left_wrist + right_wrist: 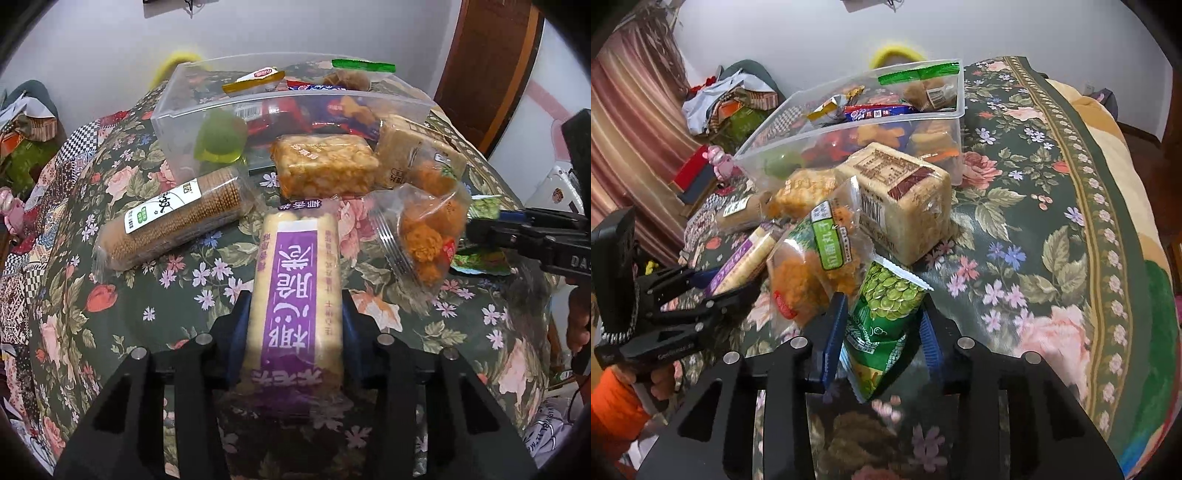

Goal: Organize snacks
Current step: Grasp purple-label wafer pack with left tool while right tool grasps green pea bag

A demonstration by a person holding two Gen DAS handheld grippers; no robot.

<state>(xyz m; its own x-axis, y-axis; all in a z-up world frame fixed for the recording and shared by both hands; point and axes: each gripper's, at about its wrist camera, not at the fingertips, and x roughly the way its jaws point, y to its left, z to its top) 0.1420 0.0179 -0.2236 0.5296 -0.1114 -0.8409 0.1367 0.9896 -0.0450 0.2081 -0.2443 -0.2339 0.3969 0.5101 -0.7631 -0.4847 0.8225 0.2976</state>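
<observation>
Floral tablecloth point(1027, 229) lay bare and roomy to the right of the snack pile, out to its bordered edge; the left side was crowded with packs. Clear plastic bin point(207, 122) stood at the far side of the cloth, open-topped, already holding several wrapped snacks, with its near wall facing both cameras and a strip of free cloth before it.

Left wrist view alone showed the round cracker sleeve point(173, 221) lying flat and apart from the bin's near-left corner, and the caramel puffed-rice block point(325, 166) just in front of the bin wall. Right wrist view alone showed the tall pale rice-cake block point(905, 206) standing clear near the bin's right corner, and the open cloth beyond it. Bag of orange crumb balls point(421, 229) appeared in both, leaning between the two grippers.

Left gripper point(295, 314) stood about half open, its blue pads pressed against both long sides of the purple-labelled wafer pack point(291, 291), which pointed toward the bin. Whether that pack rested on the cloth or was lifted could not be told. Right gripper point(882, 328) was also part open, pads on either side of the green pea packet point(882, 317), which sat tilted between them with its serrated top edge touching the orange bag.
</observation>
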